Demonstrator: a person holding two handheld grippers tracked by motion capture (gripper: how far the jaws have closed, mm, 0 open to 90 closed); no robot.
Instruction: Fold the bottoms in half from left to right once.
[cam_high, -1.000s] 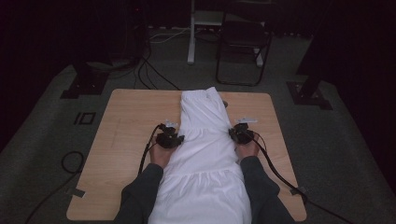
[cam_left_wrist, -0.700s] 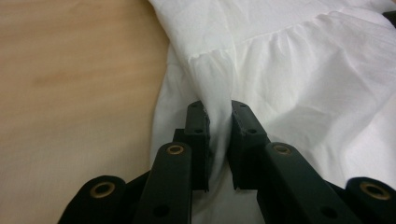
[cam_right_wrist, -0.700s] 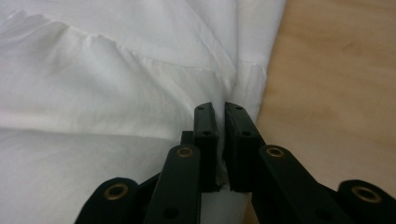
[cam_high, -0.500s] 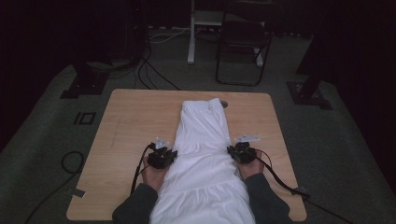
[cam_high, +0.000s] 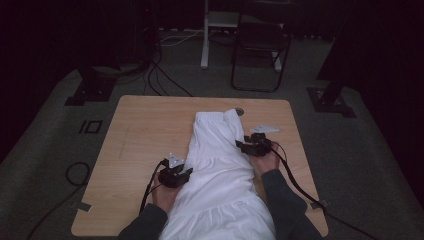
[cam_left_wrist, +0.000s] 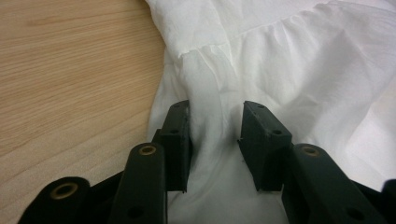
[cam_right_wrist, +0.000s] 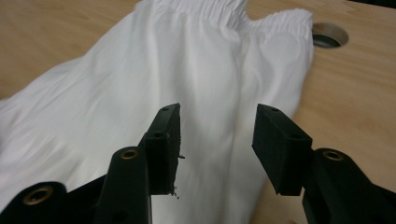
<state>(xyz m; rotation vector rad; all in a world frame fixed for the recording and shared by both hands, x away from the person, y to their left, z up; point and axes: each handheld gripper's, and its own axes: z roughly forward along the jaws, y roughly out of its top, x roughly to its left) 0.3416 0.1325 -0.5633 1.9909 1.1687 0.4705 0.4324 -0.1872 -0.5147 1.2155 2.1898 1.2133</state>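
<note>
Right gripper (cam_high: 244, 145) moved up white garment (cam_high: 220, 165), fingers just opened.

Your high view is dim right now: the room around the table (cam_high: 140, 130) sinks into near black, and only the tabletop and the white garment (cam_high: 220, 165) catch light from above. The garment reads bright but keeps its folds, no blown glare. Your left gripper view is evenly lit and fairly crisp on the cloth, while the near black jaws look soft. Your right gripper view is warmer, with the far edge slightly blurred.
</note>
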